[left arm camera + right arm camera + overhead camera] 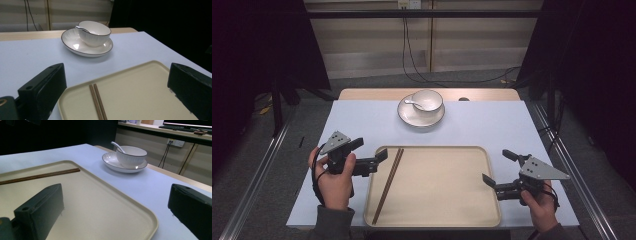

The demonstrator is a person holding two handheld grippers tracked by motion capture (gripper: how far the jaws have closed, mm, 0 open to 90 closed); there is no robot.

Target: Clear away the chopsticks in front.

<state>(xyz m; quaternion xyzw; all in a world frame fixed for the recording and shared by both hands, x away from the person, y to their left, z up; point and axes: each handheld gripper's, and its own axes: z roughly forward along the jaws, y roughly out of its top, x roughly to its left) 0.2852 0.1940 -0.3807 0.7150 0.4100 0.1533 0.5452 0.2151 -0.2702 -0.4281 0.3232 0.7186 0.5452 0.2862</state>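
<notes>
1. Work surface: a pale blue table point(362, 125) lies in front of me, with a beige tray point(447, 200) on its near half.
2. Tray contents: a pair of brown chopsticks point(388, 184) lies side by side along the tray's left portion — tips toward 1 o'clock, near ends toward 7 o'clock and reaching the tray's near rim. The rest of the tray floor is bare.
3. Far setting: at 12 o'clock from the tray, well apart from it, a white plate point(409, 117) carries a white bowl point(428, 100). A white spoon point(413, 103) rests in the bowl, its handle leaning out over the rim toward 9 o'clock.
4. My left gripper point(374, 153): held in my left hand point(334, 182) at 9 o'clock of the tray, pointing toward 3 o'clock. Its jaws are spread wide and hold nothing; one jaw tip sits just beside the chopsticks' far end. In the left gripper view the chopsticks point(98, 102) run up between the two jaws, apart from both.
5. My right gripper point(499, 167): held in my right hand point(539, 202) at 4 o'clock of the tray, pointing toward 9 o'clock. Its jaws are also spread wide and empty — the lower jaw hangs over the tray's right edge, the other over the table.
</notes>
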